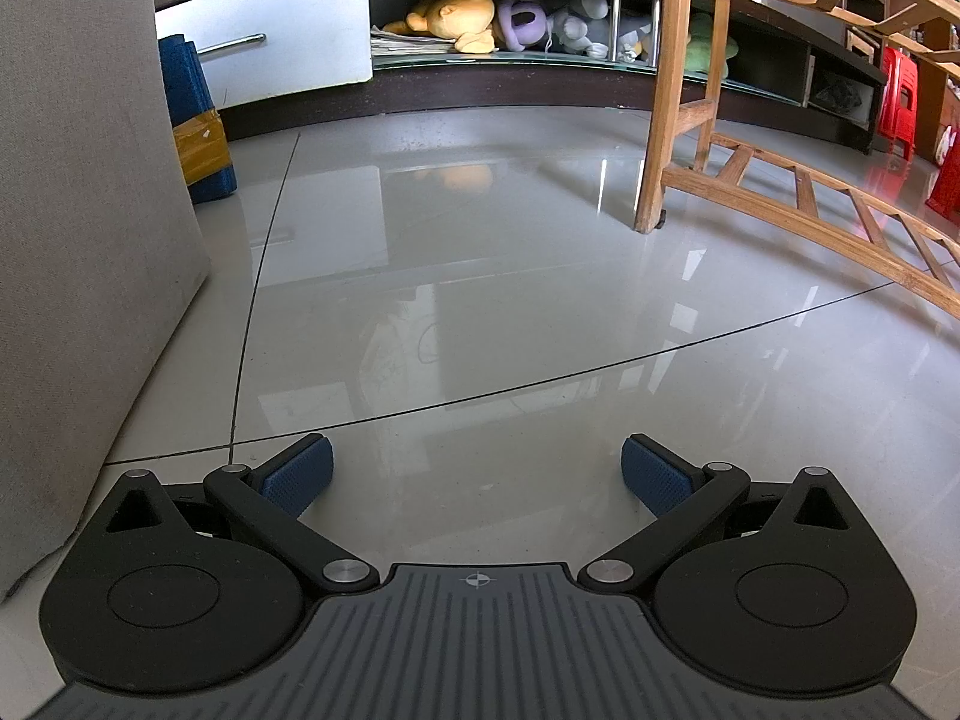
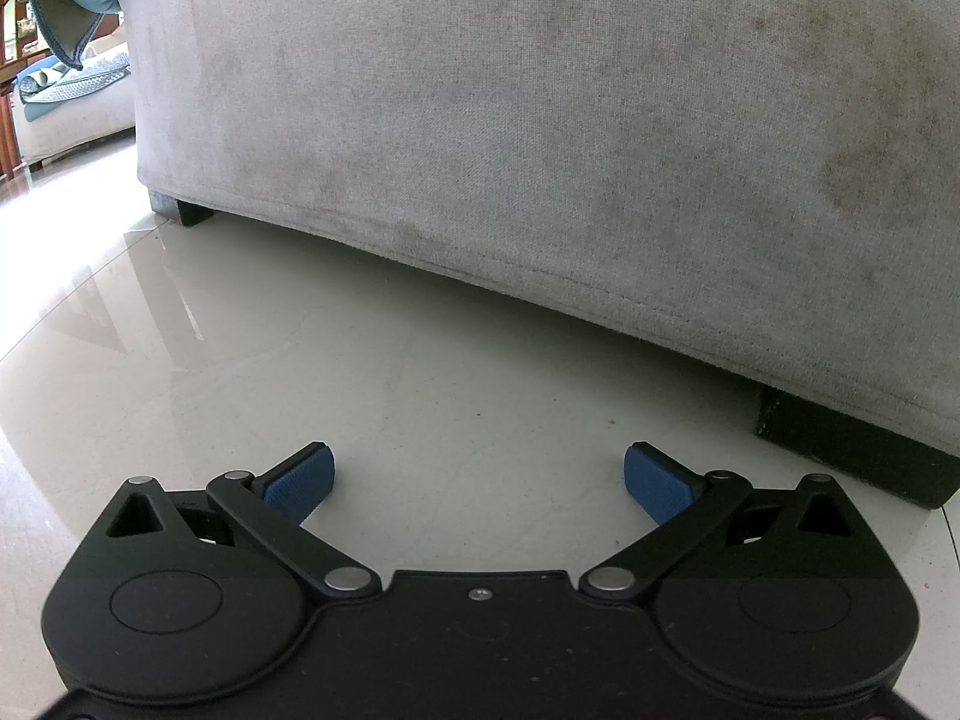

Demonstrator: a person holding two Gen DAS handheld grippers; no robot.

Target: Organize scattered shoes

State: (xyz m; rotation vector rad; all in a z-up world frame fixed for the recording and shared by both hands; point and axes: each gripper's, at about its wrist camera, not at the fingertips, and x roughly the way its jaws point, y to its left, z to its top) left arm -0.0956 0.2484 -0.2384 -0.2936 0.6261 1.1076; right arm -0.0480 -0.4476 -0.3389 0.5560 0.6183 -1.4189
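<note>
Both grippers low over the tiled floor, and no shoe in either view, so where the shoes lie can't be told from here. Left gripper spread wide, nothing between its pads; right gripper likewise, with the grey sofa filling twelve o'clock. This reads as the searching step: next comes turning to find a shoe.

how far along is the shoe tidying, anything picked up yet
Nothing looks done: no shoe shows in either view. Nothing in hand: the left gripper and right gripper are both open and empty over bare floor tile, the right one facing the grey sofa. Finding and gathering the shoes is all left.
</note>
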